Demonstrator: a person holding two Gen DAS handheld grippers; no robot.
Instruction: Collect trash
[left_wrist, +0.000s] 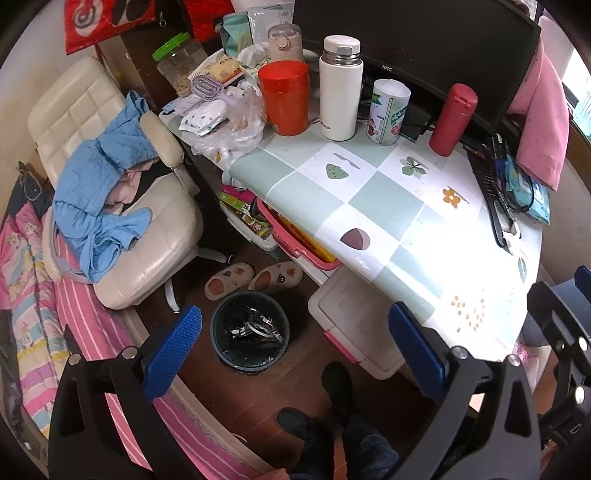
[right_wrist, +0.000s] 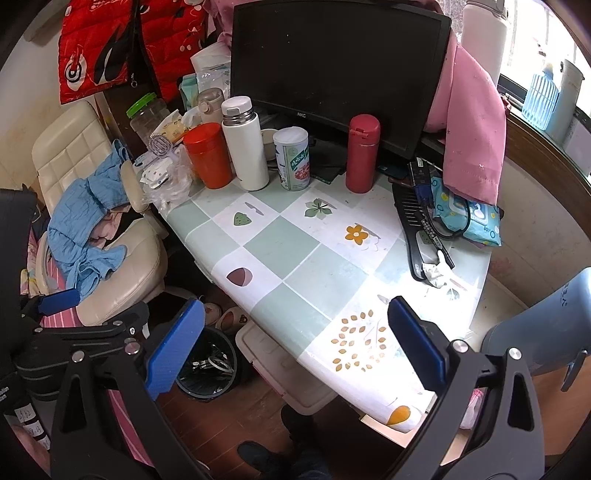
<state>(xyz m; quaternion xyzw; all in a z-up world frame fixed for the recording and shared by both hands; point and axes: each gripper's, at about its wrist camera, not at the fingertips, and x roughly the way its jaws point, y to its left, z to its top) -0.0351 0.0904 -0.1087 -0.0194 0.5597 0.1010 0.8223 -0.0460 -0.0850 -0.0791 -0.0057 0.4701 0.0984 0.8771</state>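
A crumpled white tissue (right_wrist: 437, 271) lies on the checked table (right_wrist: 295, 251) near its right edge, beside a black keyboard (right_wrist: 415, 218); it also shows in the left wrist view (left_wrist: 513, 234). A dark waste bin (left_wrist: 250, 330) with a black liner stands on the floor under the table's front left; the right wrist view shows it too (right_wrist: 208, 363). My left gripper (left_wrist: 295, 339) is open and empty above the bin and floor. My right gripper (right_wrist: 295, 343) is open and empty above the table's front edge, short of the tissue.
Bottles and cans stand at the table's back: a red tub (right_wrist: 208, 155), a white flask (right_wrist: 245, 144), a printed can (right_wrist: 291, 158), a red flask (right_wrist: 362, 153), before a monitor (right_wrist: 332, 70). A wet-wipes pack (right_wrist: 469, 214) lies right. A cream chair (left_wrist: 110, 192) with blue clothes stands left. Slippers (left_wrist: 255, 278) and a storage box (left_wrist: 354, 321) sit below.
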